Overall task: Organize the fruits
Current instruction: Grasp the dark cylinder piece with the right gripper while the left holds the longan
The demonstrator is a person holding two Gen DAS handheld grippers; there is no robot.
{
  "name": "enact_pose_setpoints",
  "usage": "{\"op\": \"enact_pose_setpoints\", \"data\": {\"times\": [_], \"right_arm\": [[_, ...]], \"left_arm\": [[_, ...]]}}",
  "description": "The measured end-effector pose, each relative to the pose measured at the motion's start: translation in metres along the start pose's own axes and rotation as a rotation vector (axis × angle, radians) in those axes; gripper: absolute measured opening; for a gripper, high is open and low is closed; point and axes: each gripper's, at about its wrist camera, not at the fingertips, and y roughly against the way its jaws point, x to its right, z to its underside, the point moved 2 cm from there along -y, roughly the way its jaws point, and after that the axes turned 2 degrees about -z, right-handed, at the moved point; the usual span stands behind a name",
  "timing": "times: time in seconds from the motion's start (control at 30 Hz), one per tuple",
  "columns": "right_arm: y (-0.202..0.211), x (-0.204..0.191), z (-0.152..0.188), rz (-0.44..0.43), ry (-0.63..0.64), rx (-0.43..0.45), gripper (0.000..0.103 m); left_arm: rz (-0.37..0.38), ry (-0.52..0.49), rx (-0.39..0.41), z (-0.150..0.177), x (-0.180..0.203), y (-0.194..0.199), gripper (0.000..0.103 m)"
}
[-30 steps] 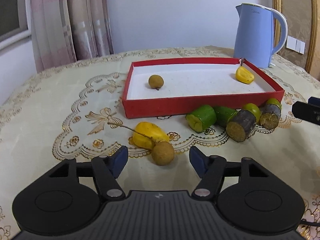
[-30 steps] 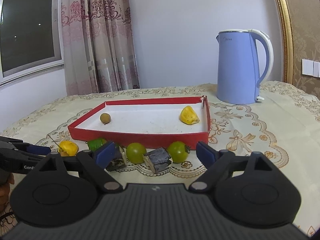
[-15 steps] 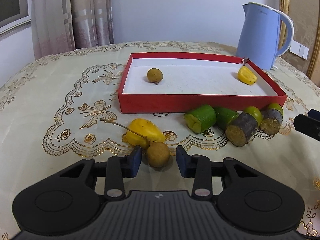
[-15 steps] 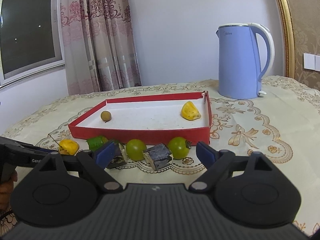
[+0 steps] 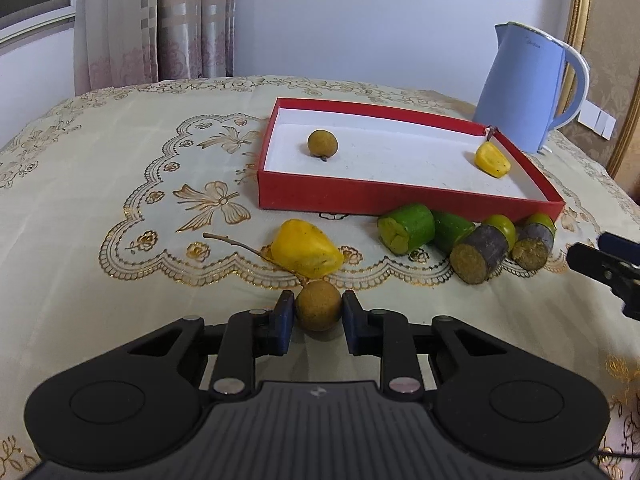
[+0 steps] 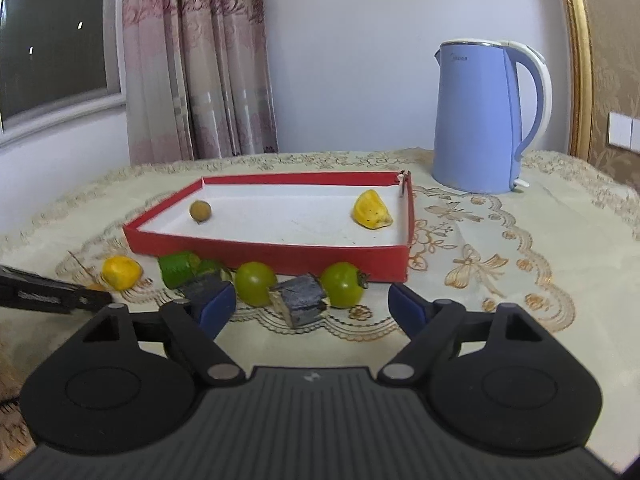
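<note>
Red tray [image 5: 400, 196] holds longan [image 5: 322, 143] and yellow piece [image 5: 492, 159]; left tongs [image 5: 318, 307] pinch another longan [image 5: 319, 306], right tongs [image 6: 310, 306] spread.

Table in cream embroidered cloth [image 5: 120, 184], red tray [image 5: 400, 196], blue kettle [image 6: 480, 120], loose fruit pieces [image 5: 406, 229] beside tray

A small brand mark sits high on the blue kettle [image 6: 478, 120], near its rim; it appears to read "Midea" but is too small to confirm. Printed white lettering on the left gripper [image 6: 52, 294] is blurred and illegible.
</note>
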Motion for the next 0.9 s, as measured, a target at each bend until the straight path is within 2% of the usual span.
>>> {"op": "enact_pose_setpoints", "data": {"times": [0.07, 0.23, 0.33, 0.43, 0.53, 0.57, 0.63, 0.9], "right_arm": [[-0.003, -0.001, -0.001, 0.004, 0.038, -0.027, 0.058], [-0.017, 0.002, -0.006, -0.030, 0.098, -0.076, 0.055], [-0.024, 0.001, -0.010, -0.070, 0.132, -0.098, 0.047], [-0.030, -0.004, -0.012, -0.105, 0.166, -0.112, 0.045], [-0.038, -0.008, -0.013, -0.109, 0.209, -0.127, 0.045], [-0.040, -0.009, -0.013, -0.113, 0.213, -0.135, 0.038], [-0.041, -0.011, -0.013, -0.110, 0.236, -0.137, 0.034], [-0.023, -0.015, -0.004, -0.084, 0.262, -0.154, 0.032]], "left_arm": [[0.002, -0.003, 0.003, 0.001, -0.001, 0.001, 0.025], [-0.016, -0.024, 0.017, 0.003, 0.002, -0.001, 0.025], [-0.016, -0.029, 0.021, 0.003, 0.003, -0.001, 0.025], [-0.014, -0.028, 0.022, 0.003, 0.002, -0.001, 0.025], [-0.021, -0.038, 0.025, 0.003, 0.003, -0.001, 0.025], [-0.023, -0.040, 0.027, 0.003, 0.003, -0.001, 0.025], [-0.026, -0.044, 0.029, 0.003, 0.004, -0.001, 0.025], [-0.017, -0.036, 0.027, 0.003, 0.003, -0.001, 0.025]]}}
